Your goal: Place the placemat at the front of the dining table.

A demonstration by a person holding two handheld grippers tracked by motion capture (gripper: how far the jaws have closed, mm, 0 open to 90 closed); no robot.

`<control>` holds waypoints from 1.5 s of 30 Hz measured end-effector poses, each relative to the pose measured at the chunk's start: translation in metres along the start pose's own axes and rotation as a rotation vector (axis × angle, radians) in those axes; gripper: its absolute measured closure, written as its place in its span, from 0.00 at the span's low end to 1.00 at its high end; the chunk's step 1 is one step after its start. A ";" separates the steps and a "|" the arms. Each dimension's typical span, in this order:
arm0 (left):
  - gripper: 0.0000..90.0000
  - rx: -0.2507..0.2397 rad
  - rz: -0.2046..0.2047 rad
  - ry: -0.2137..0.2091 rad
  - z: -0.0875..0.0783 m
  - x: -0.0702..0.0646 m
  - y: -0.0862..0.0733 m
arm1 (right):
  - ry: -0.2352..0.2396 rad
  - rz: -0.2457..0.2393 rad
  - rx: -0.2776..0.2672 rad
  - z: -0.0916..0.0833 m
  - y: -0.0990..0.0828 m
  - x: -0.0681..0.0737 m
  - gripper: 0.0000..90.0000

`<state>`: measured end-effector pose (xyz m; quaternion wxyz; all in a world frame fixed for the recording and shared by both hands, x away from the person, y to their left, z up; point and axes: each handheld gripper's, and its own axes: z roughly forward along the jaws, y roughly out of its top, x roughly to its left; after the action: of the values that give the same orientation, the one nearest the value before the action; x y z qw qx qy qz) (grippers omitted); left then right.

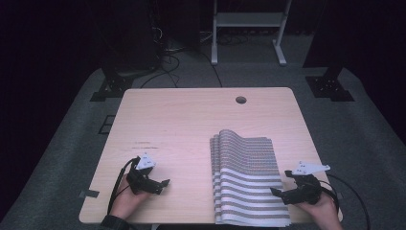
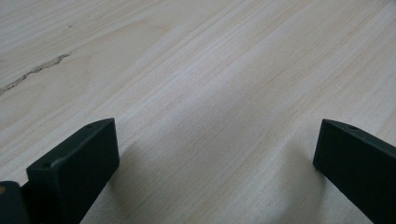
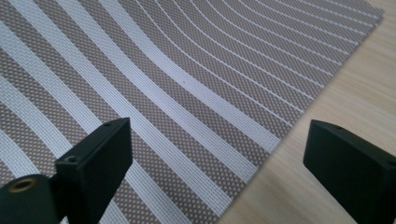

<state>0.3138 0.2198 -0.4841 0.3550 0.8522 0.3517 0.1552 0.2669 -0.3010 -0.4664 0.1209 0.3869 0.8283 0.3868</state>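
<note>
A folded cloth (image 1: 246, 177) with grey and white stripes lies on the right half of the wooden table (image 1: 191, 124), reaching the near edge. My right gripper (image 1: 282, 189) hovers at the cloth's right edge, jaws wide apart with nothing between them. In the right gripper view the striped cloth (image 3: 163, 84) lies under the open jaws and its edge runs diagonally past bare wood. My left gripper (image 1: 160, 184) rests low over the table at the near left, open and empty. In the left gripper view, bare tabletop (image 2: 210, 93) lies between its jaws.
A round cable hole (image 1: 241, 100) sits near the table's far edge. Beyond the table are a white stand (image 1: 249, 28), dark equipment legs and cables on grey carpet. A small dark tab (image 1: 88, 194) sticks out at the table's near left corner.
</note>
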 end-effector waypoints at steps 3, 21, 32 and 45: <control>0.00 0.003 -0.003 0.003 -0.001 0.000 -0.001 | 0.017 -0.023 0.021 0.006 0.003 0.005 0.09; 0.00 0.001 -0.010 0.010 -0.003 0.001 -0.003 | 0.004 -0.130 0.074 0.021 0.002 0.022 0.17; 0.00 -0.002 -0.014 0.015 -0.003 0.001 -0.003 | 0.032 -0.151 0.036 0.016 -0.002 0.027 0.49; 0.00 -0.002 -0.017 0.017 -0.003 0.001 -0.003 | 0.014 -0.131 0.051 0.017 0.004 0.023 0.94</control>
<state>0.3108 0.2236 -0.4842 0.3543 0.8474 0.3618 0.1596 0.2622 -0.2727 -0.4725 0.1303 0.3319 0.8622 0.3598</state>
